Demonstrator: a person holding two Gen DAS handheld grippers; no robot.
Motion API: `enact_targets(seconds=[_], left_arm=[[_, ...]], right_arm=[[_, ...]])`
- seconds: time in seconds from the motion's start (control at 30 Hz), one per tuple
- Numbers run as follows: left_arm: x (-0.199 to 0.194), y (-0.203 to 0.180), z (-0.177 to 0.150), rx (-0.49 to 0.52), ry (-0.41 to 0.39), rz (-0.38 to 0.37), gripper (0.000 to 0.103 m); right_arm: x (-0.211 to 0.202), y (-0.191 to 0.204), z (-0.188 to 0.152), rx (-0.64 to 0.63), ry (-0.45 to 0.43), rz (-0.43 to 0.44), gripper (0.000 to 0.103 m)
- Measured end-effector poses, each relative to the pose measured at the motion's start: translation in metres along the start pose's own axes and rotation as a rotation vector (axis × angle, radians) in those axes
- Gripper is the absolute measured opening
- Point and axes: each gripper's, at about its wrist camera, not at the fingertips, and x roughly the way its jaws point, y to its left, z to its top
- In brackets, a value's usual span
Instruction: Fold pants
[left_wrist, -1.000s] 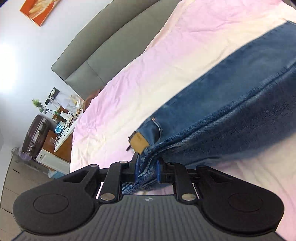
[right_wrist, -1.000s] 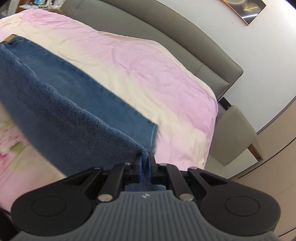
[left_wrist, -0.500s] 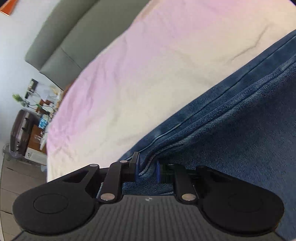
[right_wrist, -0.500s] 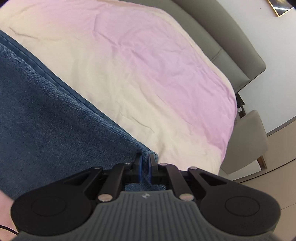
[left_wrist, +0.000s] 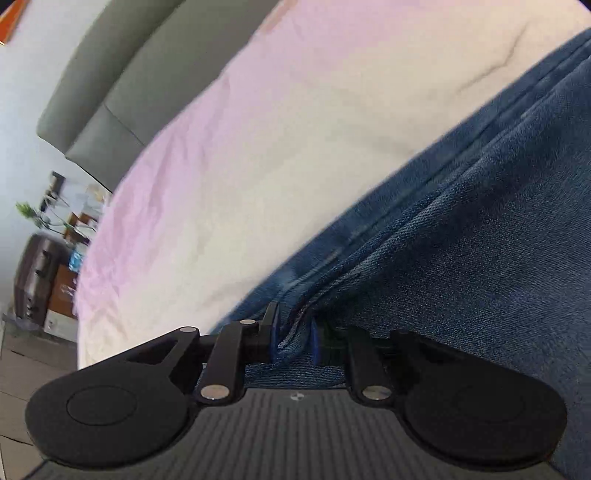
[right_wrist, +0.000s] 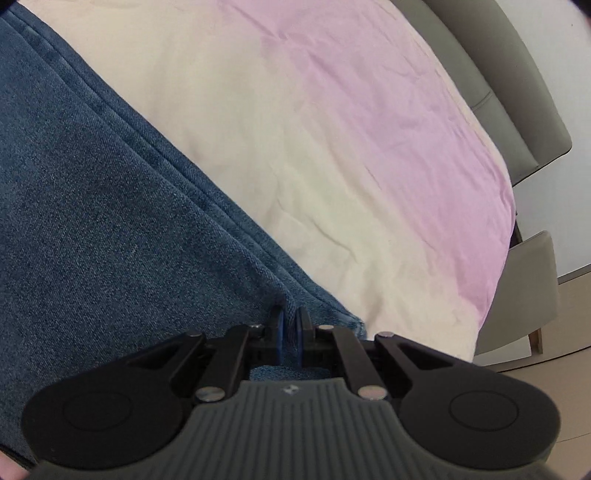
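The pants (left_wrist: 461, 258) are blue jeans, and in both wrist views they lie directly ahead of and between the fingers, so neither hand has to reach: the left gripper (left_wrist: 294, 332) has its fingers clamped on a bunched seam edge of the denim, and the right gripper (right_wrist: 290, 326) has its fingers pressed nearly together on a thin fold of the same cloth near a corner edge. In the left view the jeans fill the lower right of the frame and their stitched edge runs as a long diagonal from the fingers up to the upper right; in the right view the denim (right_wrist: 110, 221) fills the left half and its edge runs from the upper left down to the fingers at bottom centre. The long axis thus seems to stretch between the two hands, each holding one end of the same edge, and neither looks nearer than the other. The coming move, as I judge it, turns on keeping that edge straight while it is laid down on the bed. The bed (left_wrist: 277, 129) lies beyond the edge in both views, covered by a lightly creased sheet (right_wrist: 369, 129) that shades from cream to pink. A grey padded headboard (left_wrist: 122, 85) crosses the upper left of the left view, with a cluttered side table (left_wrist: 70, 236) at the far left; a beige chair (right_wrist: 532, 288) stands at the right edge of the right view.
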Motion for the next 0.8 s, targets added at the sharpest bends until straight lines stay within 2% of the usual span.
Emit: enact_targets(seconds=[0.1,0.23,0.47,0.6,0.77,0.8], left_arm=[[-0.026,0.013,0.001,-0.007,-0.025,0.006,0.019],[-0.034,0.015,0.014,-0.007,-0.013,0.013,0.019],[0.004,-0.021,0.032,0.014,0.04,0.027,0.019],[0.019,-0.037,0.029,0.046,0.054,0.025,0.019],[0.015,-0.034,0.03,0.066,0.055,0.008,0.027],[0.011,-0.029,0.03,0.056,0.058,0.002,0.039]], right_arm=[[-0.031,-0.009,-0.002,0.026,-0.026,-0.017,0.0],[-0.034,-0.013,0.006,0.044,-0.015,-0.05,0.0],[-0.009,-0.009,0.019,0.066,0.016,-0.077,0.0],[0.014,-0.001,0.019,0.06,0.062,-0.051,0.0],[0.021,0.005,0.019,0.048,0.077,-0.044,0.002],[0.019,0.003,0.019,0.054,0.078,-0.044,0.008]])
